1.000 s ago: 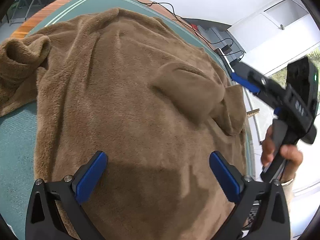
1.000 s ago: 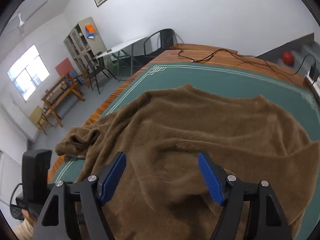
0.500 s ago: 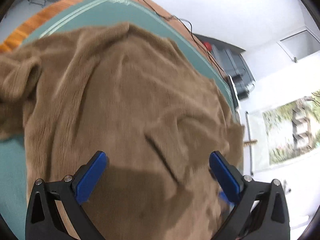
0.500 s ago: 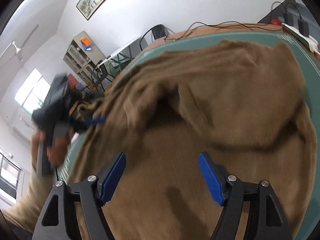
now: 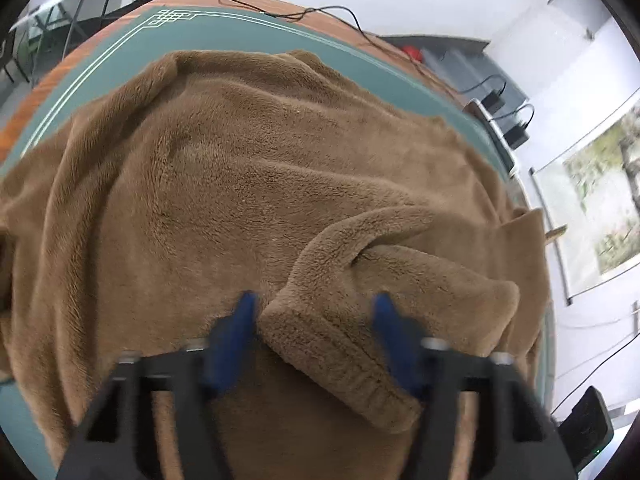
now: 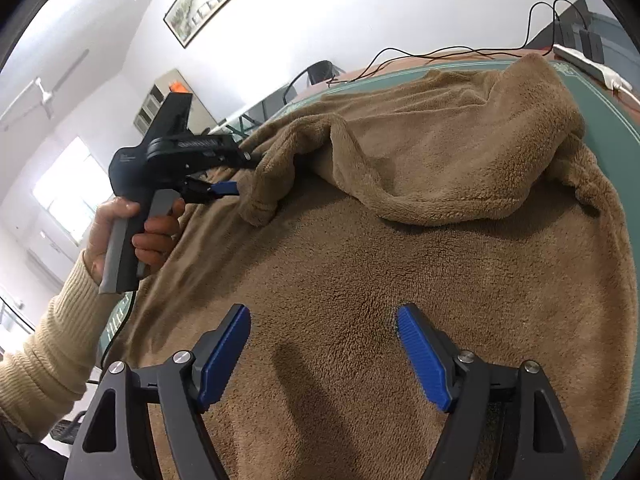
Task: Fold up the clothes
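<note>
**Sleeve Cuff Grasp: Slip and Drag Risks**

While the left gripper [image 5: 316, 320] was closing, the ribbed sleeve cuff [image 5: 340, 356] of the brown fleece garment [image 5: 224, 184] lay between its blue pads, which appeared to reach the cuff's two sides; whether they gripped firmly could not be told, as they were blurred. The garment was spread over the green table mat [image 5: 280, 36], the sleeve folded inward across the body. In the right wrist view, the person's left hand [image 6: 132, 232] held that tool against the cuff at the garment's left side.

To the right, the right gripper [image 6: 324, 352] hovered over the garment body, fingers released and nothing between them.

Judged risks:
- The thick pile could compress unevenly, so the cuff might slip out if lifted before the jaws seated.
- A pad catching the layer beneath would drag the body and wrinkle it.
- Cables [image 6: 440, 54] and a power strip [image 6: 592, 66] lay near the far edge; a wide sweep could snag them.
</note>
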Demonstrator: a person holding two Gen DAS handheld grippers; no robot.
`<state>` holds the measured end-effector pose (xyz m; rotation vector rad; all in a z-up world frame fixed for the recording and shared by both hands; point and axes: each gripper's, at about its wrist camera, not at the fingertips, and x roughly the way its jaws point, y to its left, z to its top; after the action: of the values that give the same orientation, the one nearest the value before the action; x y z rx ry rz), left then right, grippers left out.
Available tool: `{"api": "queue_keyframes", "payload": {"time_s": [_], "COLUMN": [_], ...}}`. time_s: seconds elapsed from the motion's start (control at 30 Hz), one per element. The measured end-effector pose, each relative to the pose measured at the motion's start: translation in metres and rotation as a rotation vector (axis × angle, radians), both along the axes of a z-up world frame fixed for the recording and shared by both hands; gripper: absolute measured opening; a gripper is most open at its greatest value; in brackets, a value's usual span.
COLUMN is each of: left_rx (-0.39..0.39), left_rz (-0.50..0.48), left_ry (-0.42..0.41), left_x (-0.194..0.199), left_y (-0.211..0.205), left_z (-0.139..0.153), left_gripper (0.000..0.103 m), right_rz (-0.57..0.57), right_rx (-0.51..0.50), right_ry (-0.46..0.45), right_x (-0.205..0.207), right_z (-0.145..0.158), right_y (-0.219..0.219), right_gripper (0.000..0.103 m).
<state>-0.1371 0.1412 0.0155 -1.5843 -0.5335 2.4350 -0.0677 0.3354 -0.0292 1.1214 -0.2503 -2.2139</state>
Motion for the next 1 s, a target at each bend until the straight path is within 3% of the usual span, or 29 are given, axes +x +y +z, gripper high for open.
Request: {"api": "queue_keyframes", "payload": {"time_s": [0.07, 0.13, 0.27, 0.37, 0.47, 0.53, 0.63, 0.67, 0.83, 0.9, 1.0], "left_rx": [0.001, -0.009, -0.168, -0.308, -0.428, -0.509, -0.563, -0.554, -0.456, -0.464, -0.531], "left_rz": [-0.004, -0.010, 0.031, 0.039, 0.033, 0.051, 0.101, 0.116, 0.156, 0.128, 0.088], "left_ry": [0.020, 0.065, 0.208, 0.249, 0.198, 0.141, 0.084, 0.071, 0.075, 0.087, 0.086], "left_x": [-0.004, -0.007, -0.012, -0.022, -0.037, -0.047, -0.053, -0.054, -0.046, -0.044, -0.047], "left_y": [-0.003, -0.006, -0.011, -0.012, -0.010, -0.012, -0.029, -0.036, -0.054, -0.045, -0.030], "left_z": [0.013, 0.031, 0.076, 0.085, 0.069, 0.047, 0.021, 0.015, 0.007, 0.004, -0.006], "left_gripper": [0.022, 0.021, 0.021, 0.022, 0.037, 0.039, 0.051, 0.059, 0.069, 0.074, 0.077], "right_rz": [0.000, 0.001, 0.001, 0.001, 0.002, 0.003, -0.001, -0.010, -0.081, -0.123, -0.149], "right_rx": [-0.006, -0.010, -0.020, -0.019, -0.005, 0.015, 0.098, 0.120, 0.170, 0.208, 0.221], "right_ry": [0.002, 0.002, -0.001, -0.001, 0.003, 0.004, -0.001, 0.006, 0.075, 0.118, 0.085], "right_x": [0.000, 0.000, 0.000, 0.000, -0.001, -0.001, 0.000, -0.002, -0.026, -0.048, -0.080], "right_z": [0.001, 0.000, -0.001, -0.001, -0.001, 0.001, 0.007, 0.014, 0.054, 0.065, 0.057], "right_y": [0.000, 0.000, 0.002, 0.003, 0.000, -0.001, -0.004, -0.002, 0.011, 0.011, 0.006], "right_gripper": [0.080, 0.080, 0.080, 0.080, 0.080, 0.080, 0.081, 0.081, 0.081, 0.081, 0.081]}}
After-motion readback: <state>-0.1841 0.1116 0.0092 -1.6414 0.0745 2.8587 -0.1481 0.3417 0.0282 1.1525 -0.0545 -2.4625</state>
